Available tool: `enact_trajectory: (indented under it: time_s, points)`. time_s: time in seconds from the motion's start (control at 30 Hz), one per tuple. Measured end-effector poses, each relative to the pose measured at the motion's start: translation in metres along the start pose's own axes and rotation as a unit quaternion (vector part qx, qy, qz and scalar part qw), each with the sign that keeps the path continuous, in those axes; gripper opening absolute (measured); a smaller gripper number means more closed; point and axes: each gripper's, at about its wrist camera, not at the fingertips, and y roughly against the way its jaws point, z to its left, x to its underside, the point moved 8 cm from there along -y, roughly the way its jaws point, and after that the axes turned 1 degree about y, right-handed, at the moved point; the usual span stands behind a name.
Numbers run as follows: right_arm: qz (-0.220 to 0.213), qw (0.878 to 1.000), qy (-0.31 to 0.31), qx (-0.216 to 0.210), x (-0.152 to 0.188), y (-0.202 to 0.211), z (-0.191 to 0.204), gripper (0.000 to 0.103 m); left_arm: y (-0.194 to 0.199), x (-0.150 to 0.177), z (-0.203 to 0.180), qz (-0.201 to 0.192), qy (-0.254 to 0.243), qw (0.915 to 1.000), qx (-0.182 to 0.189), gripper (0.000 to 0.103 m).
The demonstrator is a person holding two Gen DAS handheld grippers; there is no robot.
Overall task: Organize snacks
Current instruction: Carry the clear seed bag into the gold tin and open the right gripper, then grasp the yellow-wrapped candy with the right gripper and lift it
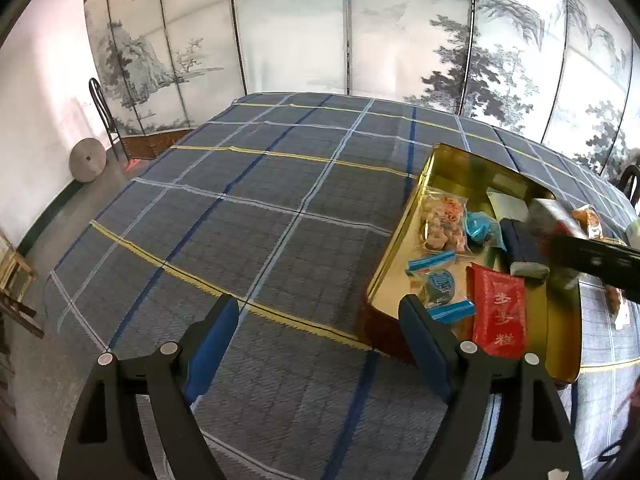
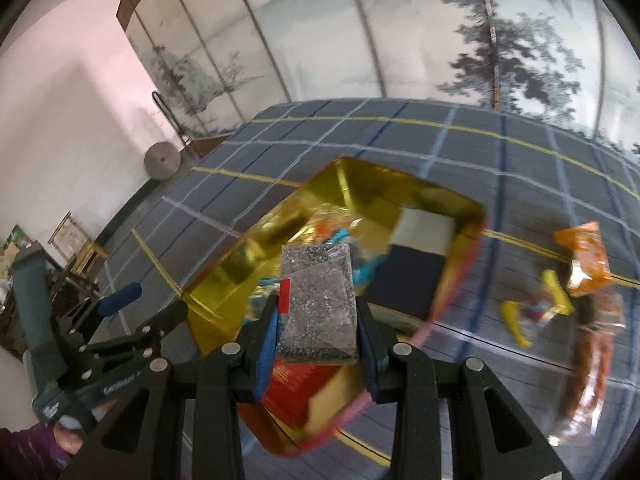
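Far left in the left wrist view: pale wall, round grey stone disc (image 1: 87,159) on the floor, painted folding screen (image 1: 304,28) behind. Plaid blue-grey tablecloth (image 1: 248,216) across the middle. Left gripper (image 1: 320,344) low over the cloth, jaws wide apart, nothing between the blue pads (bare cloth only in the gap). Right fingertip just in front of the near-left corner of the gold tin (image 1: 394,248); touching or not, cannot tell. Inside the tin: clear bag of pale and orange snacks (image 1: 444,220) toward the back left, blue-wrapped piece (image 1: 482,228) beside it, blue-edged packet (image 1: 438,284) nearer, red packet with gold characters (image 1: 498,312) at the near side, dark blue packet (image 1: 520,244) in the middle. At the right edge, blurred, a dark gripper body above the tin's right part.

Right wrist view: left gripper again at the left edge, blue pads spread. Centre: right gripper (image 2: 316,312) clamped on a speckled grey packet (image 2: 318,300), held above the open tin, pads pressing both long sides. Right of the tin, on the cloth: yellow-edged packet (image 2: 532,304), orange bag (image 2: 586,256), long clear bag of brown snacks (image 2: 592,364) (all blurred).
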Motion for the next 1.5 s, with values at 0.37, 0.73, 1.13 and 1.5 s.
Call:
enact_trajectory:
  time_s: [0.37,0.73,1.13,1.5]
  points:
    - [0.040,0.999,0.014,-0.008,-0.012,-0.052,0.028,0.035,-0.001,0.003,0.015,0.007,-0.004,0.9999,-0.008,0.079]
    - [0.065,0.998,0.001,-0.005,-0.017,-0.080,0.041,0.037,-0.005,0.005,0.027,0.012,0.007,0.9999,-0.006,0.079]
    - [0.038,0.998,-0.014,-0.048,-0.017,-0.062,0.054,0.038,-0.006,0.005,0.029,0.016,0.006,0.9998,-0.010,0.080]
    - [-0.031,0.997,-0.057,0.029,0.019,0.022,-0.038,0.041,0.008,-0.001,0.016,0.004,-0.005,1.0000,-0.003,0.081]
